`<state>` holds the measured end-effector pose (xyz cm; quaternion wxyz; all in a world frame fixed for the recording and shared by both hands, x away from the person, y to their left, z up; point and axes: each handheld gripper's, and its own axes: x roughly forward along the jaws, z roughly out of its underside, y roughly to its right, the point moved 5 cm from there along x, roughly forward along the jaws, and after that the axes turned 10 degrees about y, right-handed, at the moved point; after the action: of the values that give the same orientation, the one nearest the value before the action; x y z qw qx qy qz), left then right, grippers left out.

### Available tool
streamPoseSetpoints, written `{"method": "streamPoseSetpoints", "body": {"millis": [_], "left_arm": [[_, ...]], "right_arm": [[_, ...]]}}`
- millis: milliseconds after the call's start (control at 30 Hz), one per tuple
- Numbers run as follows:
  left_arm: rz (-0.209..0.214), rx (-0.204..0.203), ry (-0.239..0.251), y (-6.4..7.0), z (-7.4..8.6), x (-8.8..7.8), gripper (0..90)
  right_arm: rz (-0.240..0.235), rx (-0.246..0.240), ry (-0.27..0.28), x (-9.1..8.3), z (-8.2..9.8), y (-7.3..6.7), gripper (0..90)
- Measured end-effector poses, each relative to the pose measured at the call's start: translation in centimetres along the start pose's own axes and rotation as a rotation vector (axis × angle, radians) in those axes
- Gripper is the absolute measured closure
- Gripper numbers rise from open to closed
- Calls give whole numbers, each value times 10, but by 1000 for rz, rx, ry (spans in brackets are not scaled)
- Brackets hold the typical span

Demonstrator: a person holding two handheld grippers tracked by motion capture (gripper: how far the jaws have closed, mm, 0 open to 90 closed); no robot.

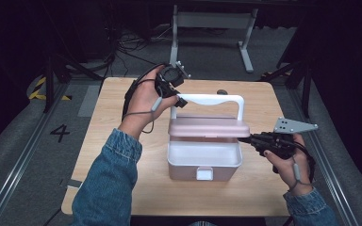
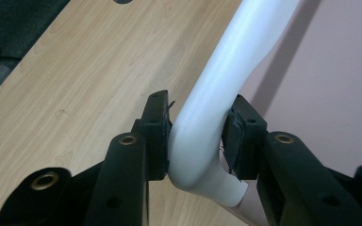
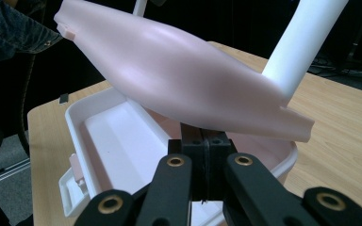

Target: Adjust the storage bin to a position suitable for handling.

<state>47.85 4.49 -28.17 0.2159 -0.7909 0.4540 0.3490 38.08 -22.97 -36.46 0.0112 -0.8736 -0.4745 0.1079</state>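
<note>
Pink lid (image 1: 209,127), smooth plastic, hangs from curved white handle (image 1: 207,100).

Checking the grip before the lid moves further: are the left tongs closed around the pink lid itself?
No. In the left gripper view the left tongs clamp the white handle, with the pink lid beside it untouched.

The raised pink lid (image 1: 209,127) hangs over the rear half of the open box (image 1: 204,162), so only the front of its white cavity is reachable from above. The white handle (image 1: 207,100) arches above the lid, with a gap beneath it. The left gripper (image 1: 178,100) occupies the handle's left corner; the right gripper (image 1: 245,139) blocks the lid's right edge. The bench (image 1: 113,136) lies bare to the left and in front.
</note>
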Motion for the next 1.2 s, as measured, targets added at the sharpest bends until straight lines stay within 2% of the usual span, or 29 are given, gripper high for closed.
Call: {"method": "streamPoseSetpoints", "body": {"millis": [67,167,267,467,600,833,1033,1133,1200], "left_arm": [[7,-14,8,1,0,0,643],[23,-25,42,3,0,-1,552],[12,-30,61,4,1,-4,445],[-18,-32,99,5,4,-18,342],[-32,-24,122,7,13,-32,339],[-56,-19,134,7,31,-45,333],[-78,-21,164,9,49,-56,331],[-69,-10,178,13,61,-60,324],[-66,0,171,16,66,-61,329]], "right_arm": [[-1,2,0,0,0,0,900],[-3,2,-2,1,0,-1,900],[-1,2,-2,1,0,-1,900],[-1,2,-3,1,-1,-1,900],[3,-2,3,0,-3,0,900],[9,-2,11,0,-7,2,900],[18,-5,24,-1,-12,4,900],[27,-1,32,-1,-15,5,900],[29,1,36,-2,-16,5,900]]}}
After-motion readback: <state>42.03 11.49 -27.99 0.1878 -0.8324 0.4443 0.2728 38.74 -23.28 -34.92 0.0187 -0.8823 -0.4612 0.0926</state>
